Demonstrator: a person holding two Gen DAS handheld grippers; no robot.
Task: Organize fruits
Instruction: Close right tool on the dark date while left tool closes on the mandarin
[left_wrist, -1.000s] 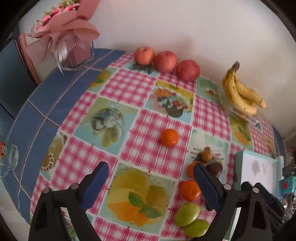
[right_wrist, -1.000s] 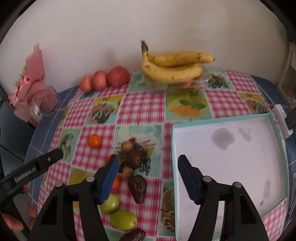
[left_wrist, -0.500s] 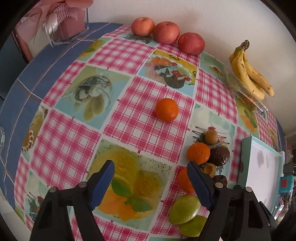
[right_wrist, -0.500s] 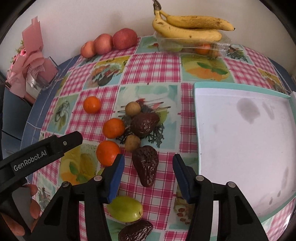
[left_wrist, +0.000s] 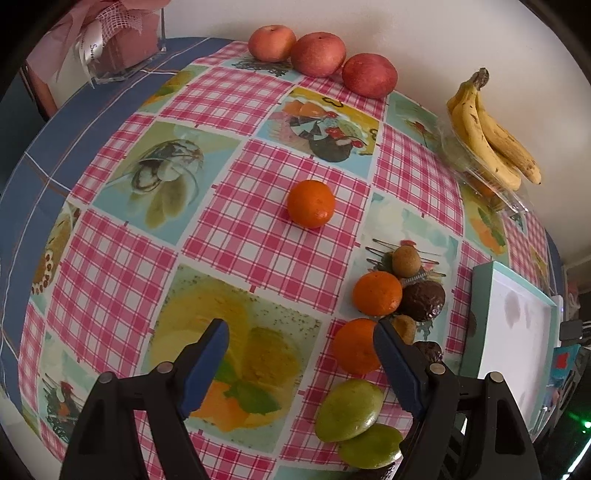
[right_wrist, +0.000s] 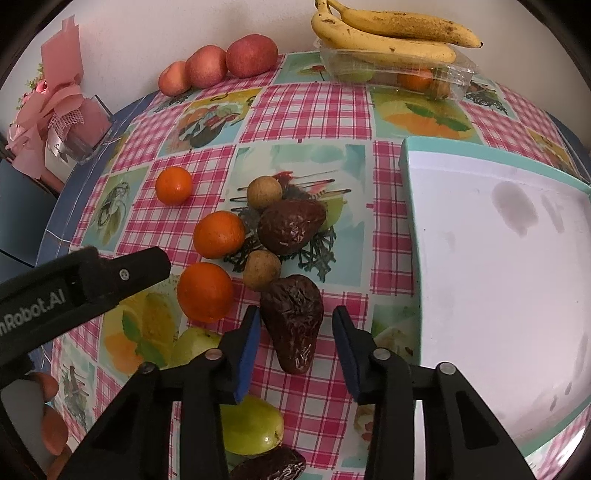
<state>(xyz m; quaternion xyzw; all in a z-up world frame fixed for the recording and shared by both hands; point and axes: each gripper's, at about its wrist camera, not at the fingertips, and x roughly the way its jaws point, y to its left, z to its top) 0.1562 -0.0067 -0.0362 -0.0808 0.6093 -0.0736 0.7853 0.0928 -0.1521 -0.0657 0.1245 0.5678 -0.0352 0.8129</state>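
Note:
Loose fruit lies on a checked tablecloth. My right gripper (right_wrist: 295, 332) is open, its jaws on either side of a dark wrinkled avocado (right_wrist: 293, 321), not touching it. A second dark avocado (right_wrist: 290, 225), two small brown fruits (right_wrist: 261, 274), three oranges (right_wrist: 205, 291) and green fruits (right_wrist: 251, 428) lie around it. My left gripper (left_wrist: 301, 352) is open and empty above the cloth, an orange (left_wrist: 354, 345) by its right finger. A lone orange (left_wrist: 311, 204) lies ahead. Green fruits (left_wrist: 349, 410) sit low right.
A white tray with a teal rim (right_wrist: 406, 155) lies right of the fruit pile; it shows in the left wrist view (left_wrist: 476, 295) too. Bananas (right_wrist: 391, 35) rest on a clear box at the back. Three apples (left_wrist: 319, 53) line the wall. A pink bouquet (right_wrist: 55, 107) stands far left.
Both grippers have moved down and forward toward the table. The right gripper's jaws have narrowed and now bracket the nearer dark avocado. The left gripper stays open.

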